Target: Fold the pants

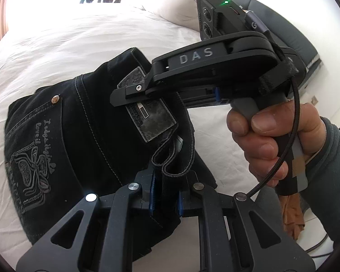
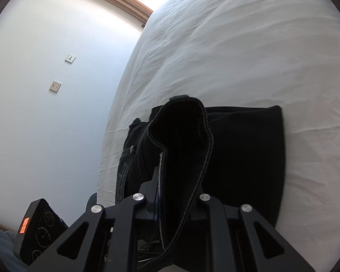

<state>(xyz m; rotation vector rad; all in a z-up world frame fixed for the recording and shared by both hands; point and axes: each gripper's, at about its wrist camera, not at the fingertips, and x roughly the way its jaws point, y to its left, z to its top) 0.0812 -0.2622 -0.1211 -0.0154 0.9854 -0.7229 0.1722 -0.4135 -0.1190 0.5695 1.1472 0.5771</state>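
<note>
Dark denim pants (image 1: 79,117) lie partly folded on a white bed (image 1: 79,34), back pocket embroidery and a leather waist patch (image 1: 154,117) facing up. My left gripper (image 1: 166,195) is shut on a bunched loop of the waistband close to the camera. My right gripper (image 1: 124,97), held by a person's hand (image 1: 267,140), reaches in from the right and clamps the waistband beside the patch. In the right wrist view the stitched waistband edge of the pants (image 2: 249,147) runs up between the fingers of my right gripper (image 2: 176,195), which is shut on it.
White bedding (image 2: 238,45) spreads beyond the pants, with a pillow (image 1: 181,2) at the far end. A pale wall (image 2: 45,90) with two outlet plates (image 2: 70,58) stands left of the bed. A black device with an orange sticker (image 2: 38,229) sits low left.
</note>
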